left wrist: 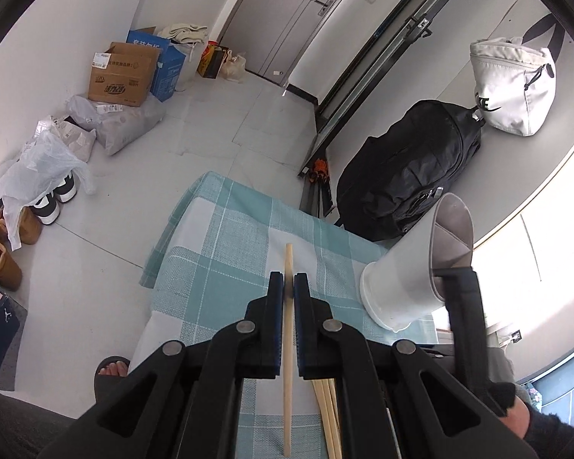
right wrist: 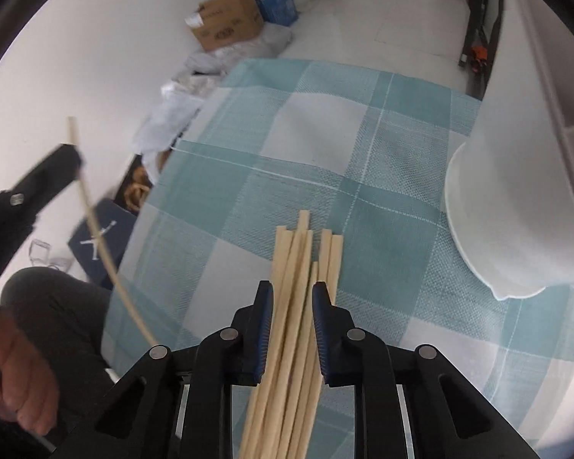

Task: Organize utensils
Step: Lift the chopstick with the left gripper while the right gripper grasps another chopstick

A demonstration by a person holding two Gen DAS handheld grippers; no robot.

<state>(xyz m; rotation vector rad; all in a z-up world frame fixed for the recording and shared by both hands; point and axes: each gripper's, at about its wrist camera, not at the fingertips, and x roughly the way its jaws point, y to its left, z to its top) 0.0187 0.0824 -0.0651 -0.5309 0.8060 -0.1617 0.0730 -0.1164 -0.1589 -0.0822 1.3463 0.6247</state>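
Note:
My left gripper (left wrist: 289, 281) is shut on a single wooden chopstick (left wrist: 287, 344) and holds it above the checked tablecloth (left wrist: 225, 252). The same gripper (right wrist: 63, 160) and chopstick (right wrist: 95, 229) show at the left of the right wrist view. My right gripper (right wrist: 291, 290) is closed around a bundle of several chopsticks (right wrist: 298, 306); the lower ends of the bundle (left wrist: 327, 417) show in the left wrist view. A white utensil holder (left wrist: 409, 279) with a divided inside stands on the cloth to the right; it also shows in the right wrist view (right wrist: 516, 214).
The table's left edge drops to the floor, where shoes (left wrist: 49, 199), plastic bags (left wrist: 38, 168) and cardboard boxes (left wrist: 122, 76) lie. A black backpack (left wrist: 409, 172) and a white bag (left wrist: 516, 84) sit on a surface beyond the table. A dark shoe box (right wrist: 99, 244) is on the floor.

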